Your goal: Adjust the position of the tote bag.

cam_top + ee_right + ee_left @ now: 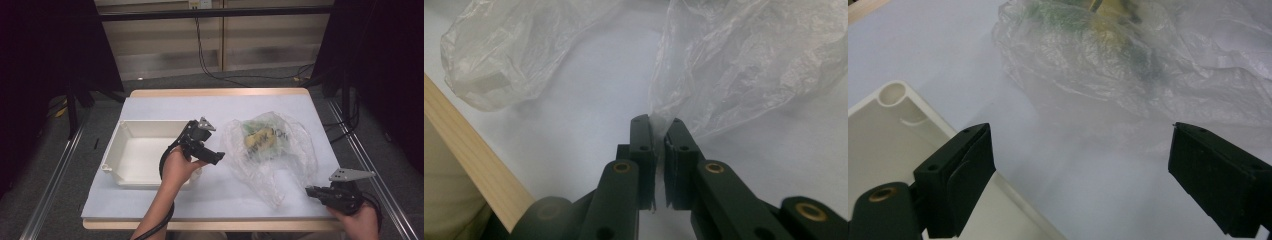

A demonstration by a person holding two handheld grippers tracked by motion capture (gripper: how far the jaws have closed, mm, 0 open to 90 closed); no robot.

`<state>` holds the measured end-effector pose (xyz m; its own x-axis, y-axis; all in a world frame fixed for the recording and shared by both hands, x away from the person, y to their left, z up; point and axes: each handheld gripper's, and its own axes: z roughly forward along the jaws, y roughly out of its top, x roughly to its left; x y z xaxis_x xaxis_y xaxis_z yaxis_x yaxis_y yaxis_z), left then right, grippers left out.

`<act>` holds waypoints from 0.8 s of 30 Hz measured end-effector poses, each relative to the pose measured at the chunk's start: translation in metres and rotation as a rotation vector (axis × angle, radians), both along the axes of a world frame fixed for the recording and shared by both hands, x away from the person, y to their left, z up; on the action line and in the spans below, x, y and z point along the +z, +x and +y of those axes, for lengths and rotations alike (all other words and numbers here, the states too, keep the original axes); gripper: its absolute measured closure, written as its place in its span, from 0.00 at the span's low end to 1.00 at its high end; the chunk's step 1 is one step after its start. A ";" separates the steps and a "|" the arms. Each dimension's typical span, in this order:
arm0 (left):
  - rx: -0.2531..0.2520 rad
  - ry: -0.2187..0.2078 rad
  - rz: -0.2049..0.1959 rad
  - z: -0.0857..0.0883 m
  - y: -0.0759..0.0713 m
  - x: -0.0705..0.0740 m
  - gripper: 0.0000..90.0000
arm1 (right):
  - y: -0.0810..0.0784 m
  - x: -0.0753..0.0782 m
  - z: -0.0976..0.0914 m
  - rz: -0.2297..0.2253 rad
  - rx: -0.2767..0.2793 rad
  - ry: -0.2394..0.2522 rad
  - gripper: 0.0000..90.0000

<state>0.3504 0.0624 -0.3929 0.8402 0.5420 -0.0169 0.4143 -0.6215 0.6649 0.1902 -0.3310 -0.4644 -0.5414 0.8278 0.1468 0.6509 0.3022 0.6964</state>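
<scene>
**Right gripper pinches the bag's edge, left gripper spread wide**

Right gripper (659, 127) has its jaws nearly together on a thin fold of the clear plastic bag (744, 65), the film caught between the pads at the centre of its own view. From above, that gripper (311, 192) sits at the lower right of the frame, close to the table's near edge, with the bag's lowest tail reaching down toward it.

Left gripper (1080, 165) stands wide, nothing between its jaws; bare table shows across the gap and the bag's crumpled side lies beyond, in the upper part of its view. In the high view it (216, 156) hangs at mid-frame, over the right end of the white tray (112, 150) and just left of the bag (295, 150).

The bag lies right of centre on the table (165, 107), with a green and yellow packet (260, 137) showing through the film. The tray fills the left middle. Open surface runs along the far side, in the lower left corner and down the strip at the right edge; the wooden lip (471, 150) passes close by the right gripper.
</scene>
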 end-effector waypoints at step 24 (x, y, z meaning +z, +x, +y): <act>-0.043 0.014 0.012 -0.016 -0.003 0.001 0.13 | -0.008 0.011 -0.006 -0.004 -0.038 0.022 0.72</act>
<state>0.3473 0.0468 -0.3918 0.8623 0.5060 -0.0197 0.3951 -0.6479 0.6513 0.1821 -0.3368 -0.4539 -0.5100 0.8446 0.1629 0.6588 0.2618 0.7053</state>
